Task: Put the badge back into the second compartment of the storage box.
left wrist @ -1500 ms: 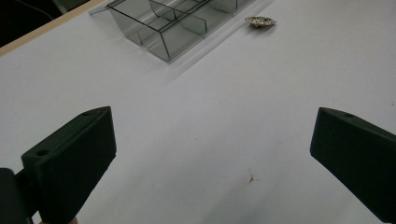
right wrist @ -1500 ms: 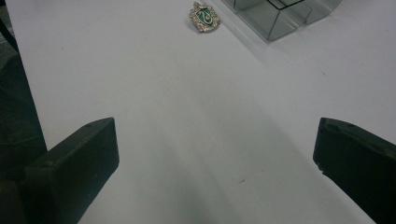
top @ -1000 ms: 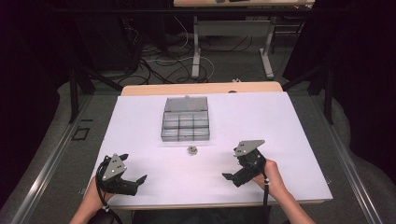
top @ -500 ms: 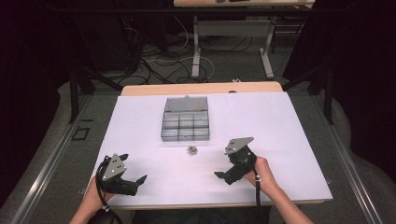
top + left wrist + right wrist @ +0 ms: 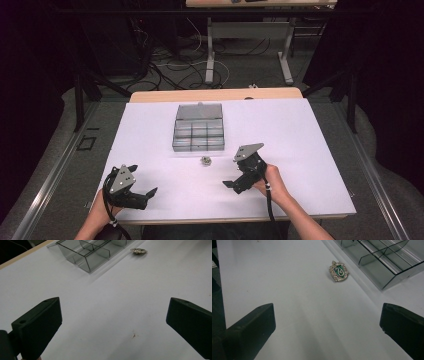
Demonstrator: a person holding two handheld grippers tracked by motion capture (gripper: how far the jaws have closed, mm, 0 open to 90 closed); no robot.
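We could read no brand or label anywhere; the only mark was a curled silver serpent figure on the green face of the crest-shaped pin badge (image 5: 339,271).

Our right gripper (image 5: 239,176) had its jaws spread wide and held nothing, hovering over bare desk near the front edge, with the badge ahead of it between the jaws' line of sight. Our left gripper (image 5: 141,187) was likewise spread wide with nothing in it, near the front left of the desk, well apart from the right one. Each was held in a hand, the left hand (image 5: 100,212) and the right hand (image 5: 272,181), with a cable trailing back from each.

The badge lay flat on the desk, just beside the front wall of the clear plastic compartment box (image 5: 198,134), not touching it as far as we could tell. The box stood open, its lid laid back away from us, its compartments showing nothing inside.

The desk (image 5: 310,150) was covered in white, with a wooden edge showing at the far side and a small brownish speck in the left gripper view. Beyond it we saw grey floor, tangled cables (image 5: 170,65), desk legs and dark curtains.
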